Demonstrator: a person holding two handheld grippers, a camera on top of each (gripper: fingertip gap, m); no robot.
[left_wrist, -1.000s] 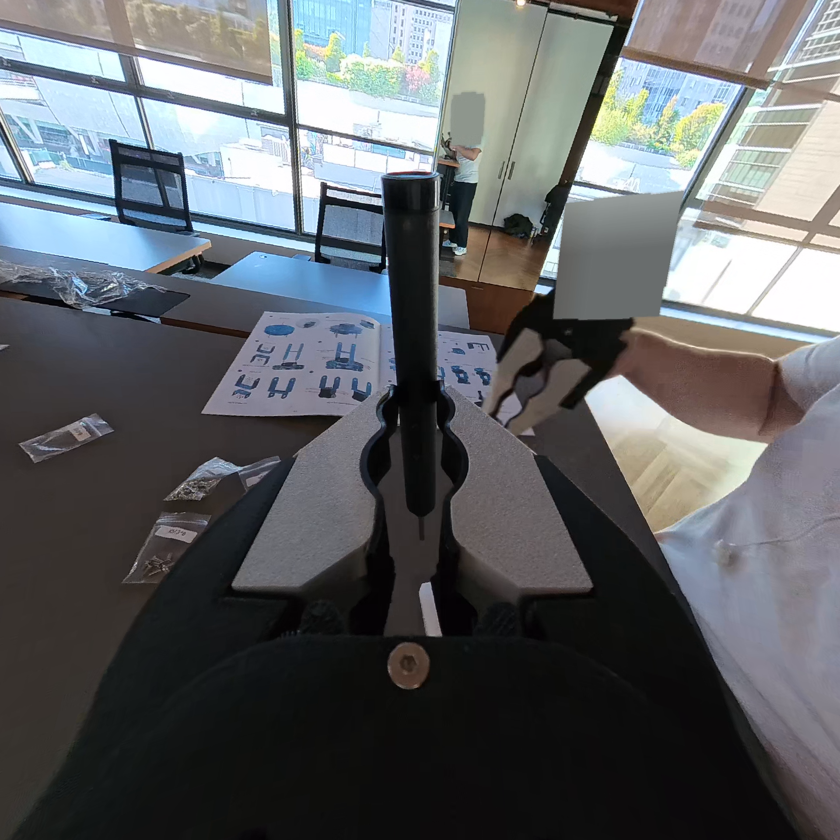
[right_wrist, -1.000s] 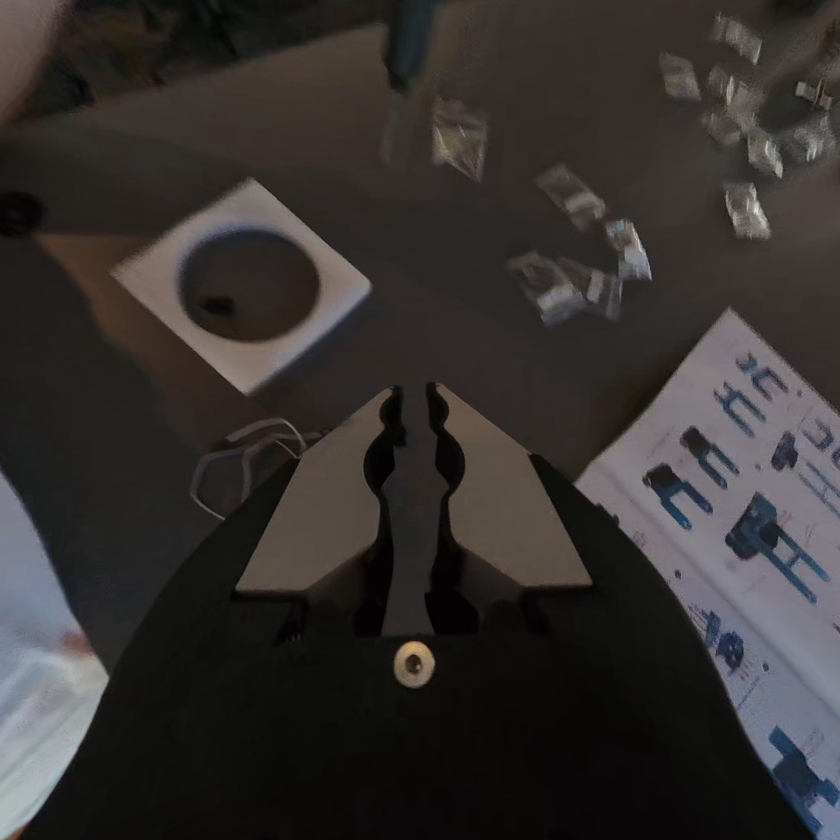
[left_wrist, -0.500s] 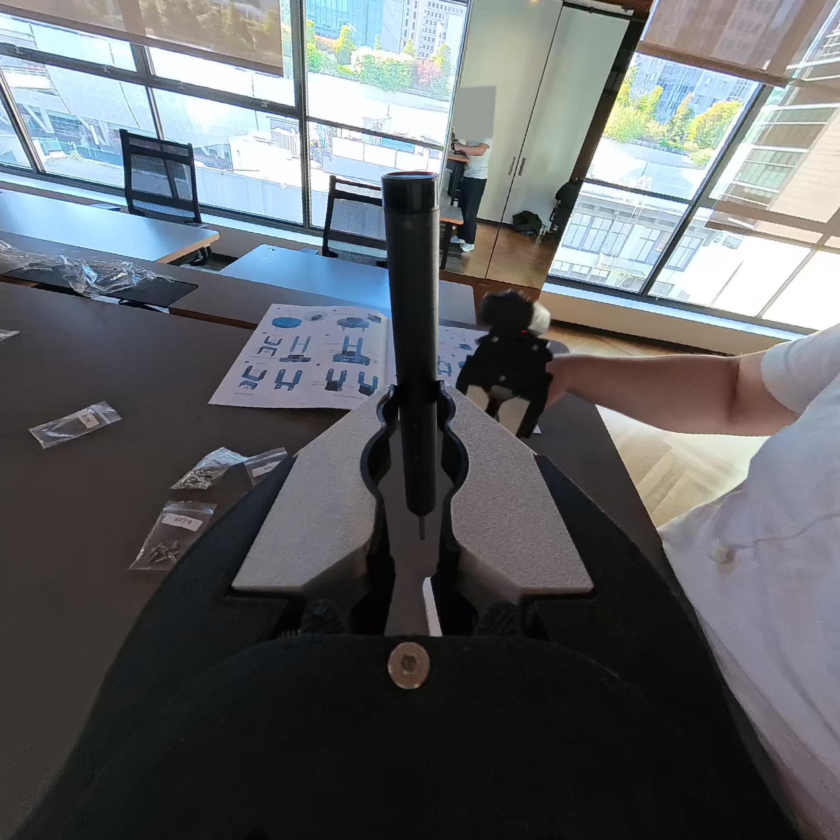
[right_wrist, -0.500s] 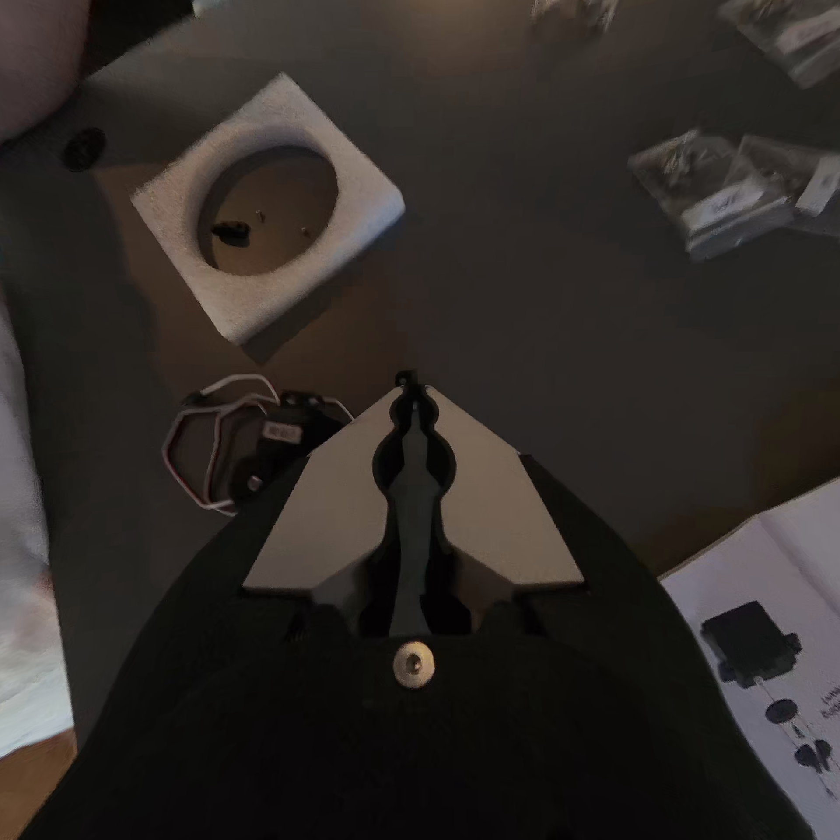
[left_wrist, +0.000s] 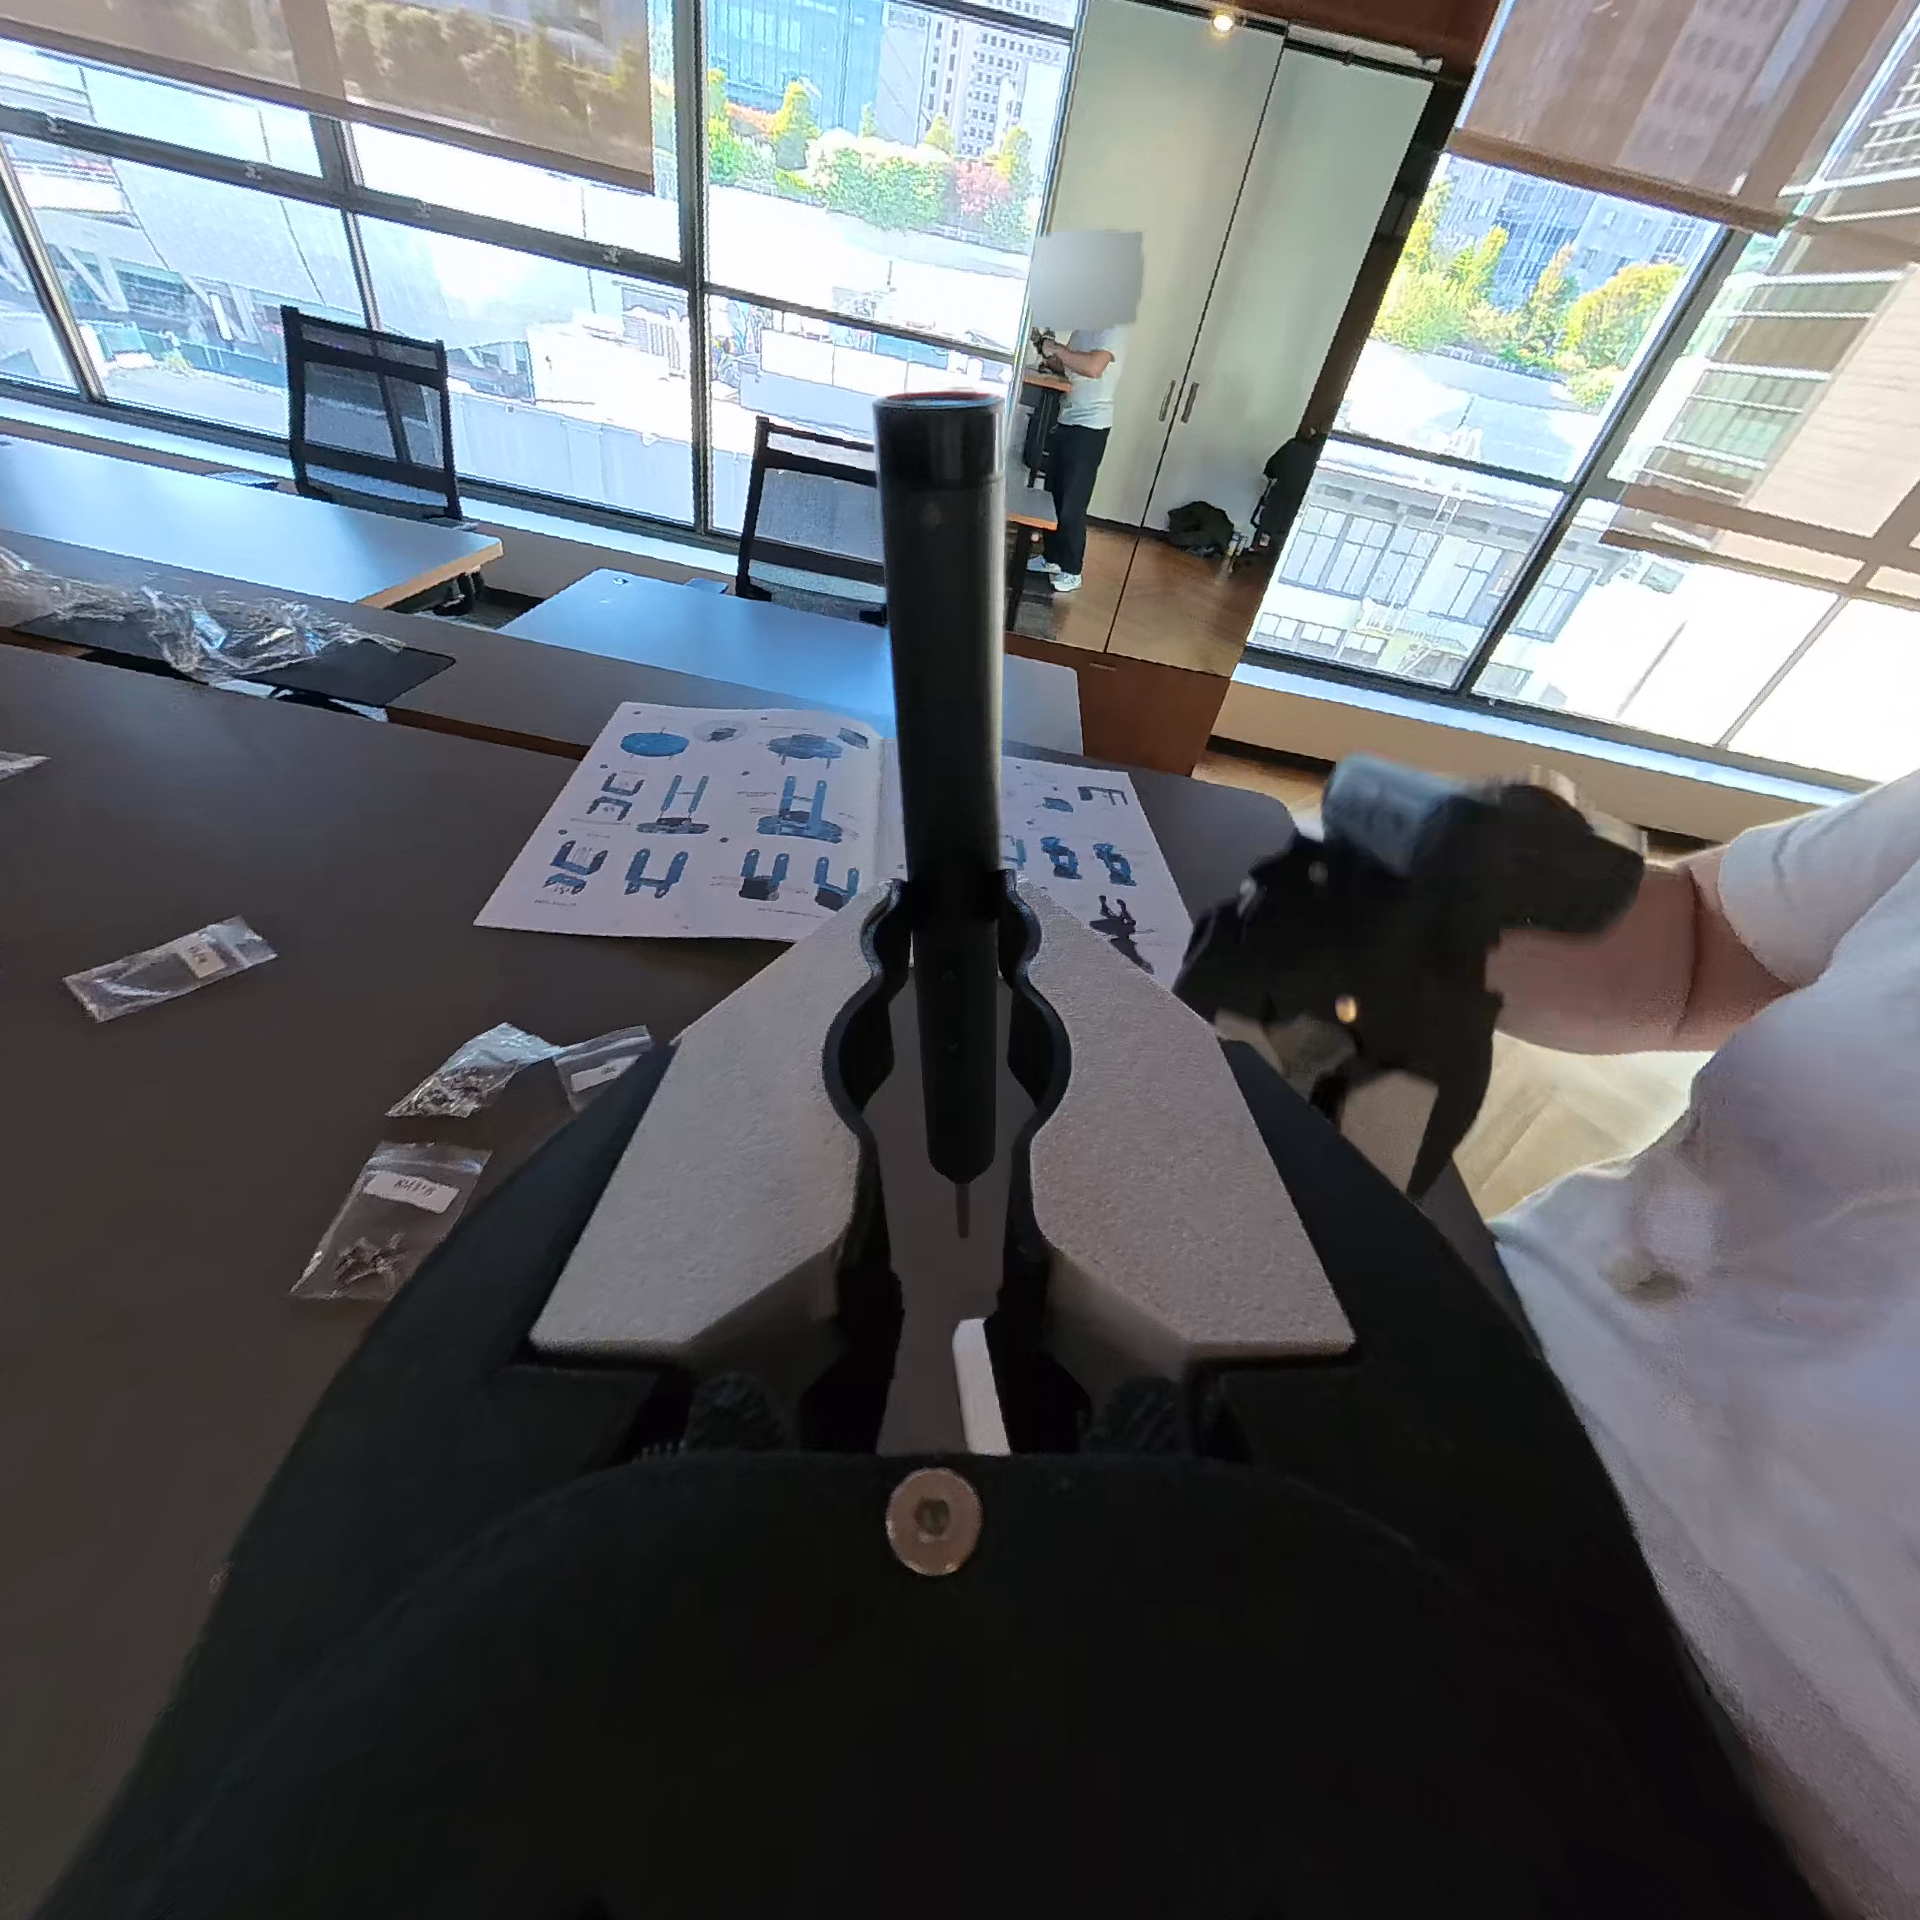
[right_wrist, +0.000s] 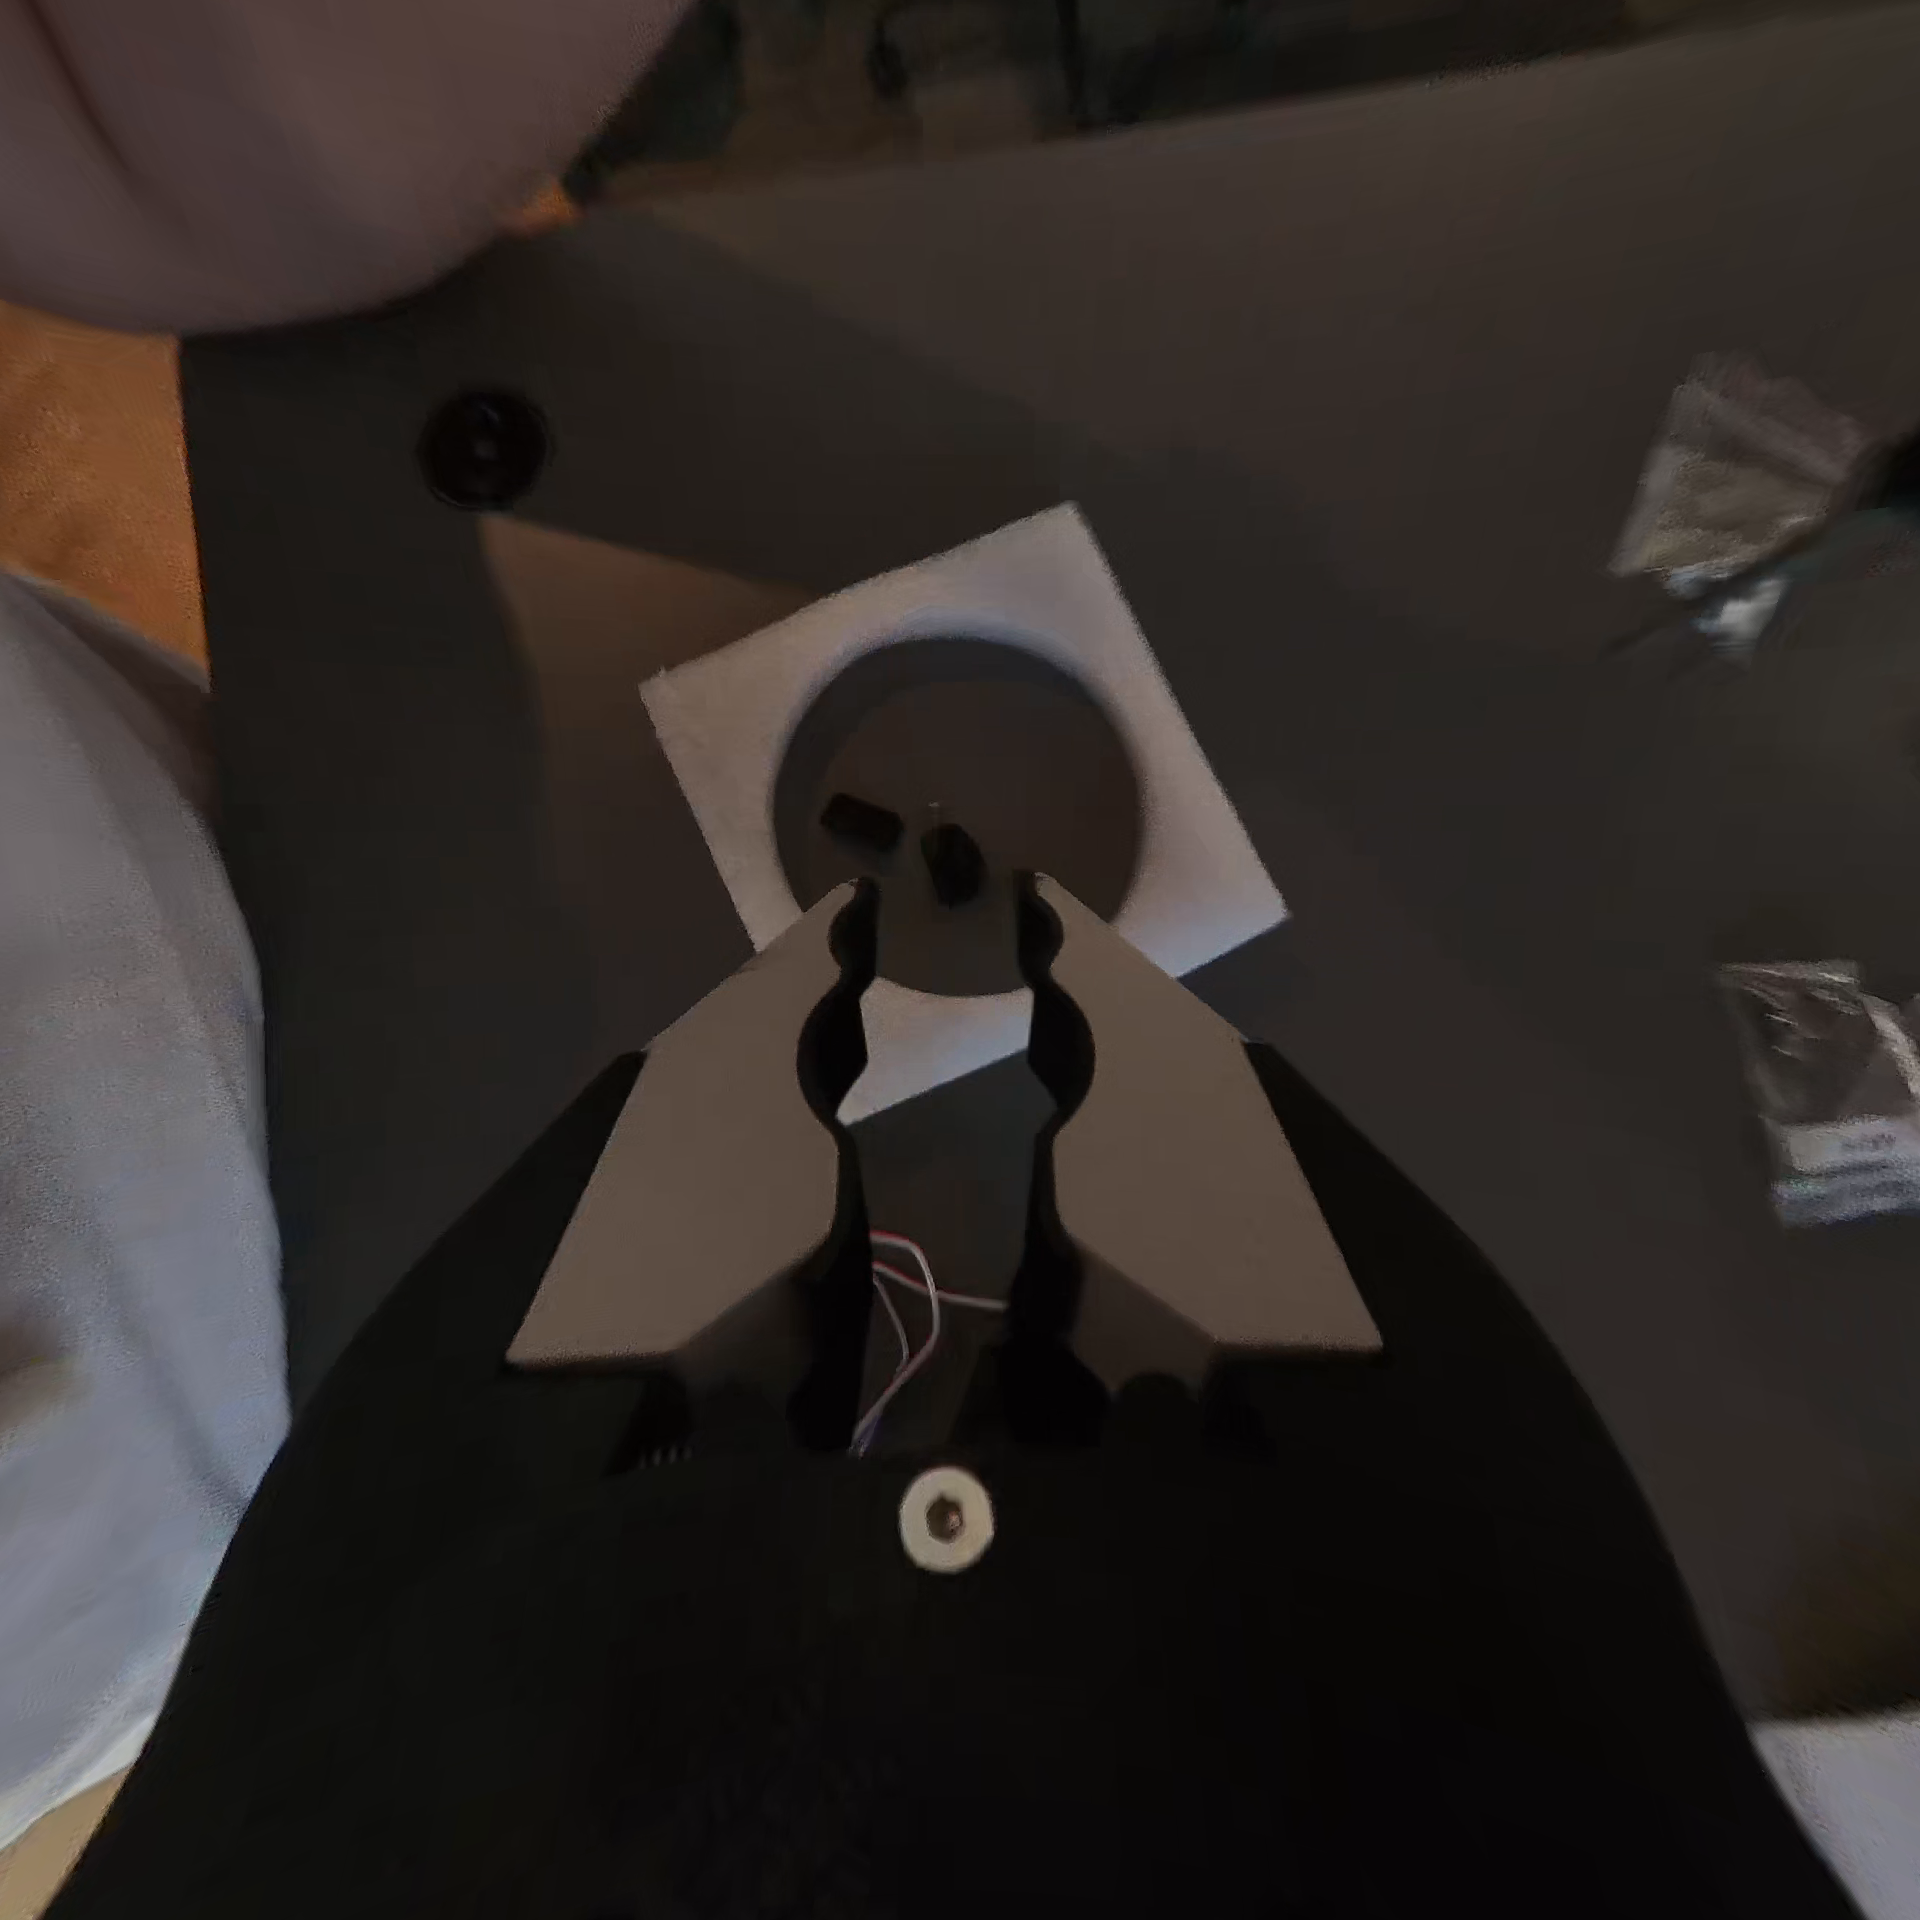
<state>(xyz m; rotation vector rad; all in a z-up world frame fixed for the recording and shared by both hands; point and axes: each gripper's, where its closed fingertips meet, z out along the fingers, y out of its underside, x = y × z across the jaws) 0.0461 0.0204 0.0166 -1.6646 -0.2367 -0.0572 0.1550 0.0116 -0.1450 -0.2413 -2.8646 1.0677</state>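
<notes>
the left gripper (left_wrist: 943, 914) is clenched on a black pen-shaped screwdriver (left_wrist: 943, 727), which stands upright in the middle of the frame between the two grey fingers (left_wrist: 748, 1122), its thin bit pointing down toward the camera and its flat cap up against the windows. behind it on the dark desk (left_wrist: 260, 831) lies an open sheet of blue diagrams (left_wrist: 717, 821). at the left of the frame are small clear bags of hardware (left_wrist: 390, 1216), one apart from the rest further left (left_wrist: 171, 966). at the right, blurred, the right gripper (left_wrist: 1351, 1060) hangs fingers down over the desk edge, held by a person in a white sleeve (left_wrist: 1714, 1299).

the right gripper (right_wrist: 945, 883) is released, its jaws apart and holding nothing, hovering just above a white foam square with a round hole (right_wrist: 1174, 790) at the centre of the frame. two small dark parts (right_wrist: 862, 821) lie inside the hole, one just ahead of the fingertips. thin wires (right_wrist: 914, 1288) show between the fingers lower down. blurred clear bags (right_wrist: 1745, 478) sit at the right edge.
</notes>
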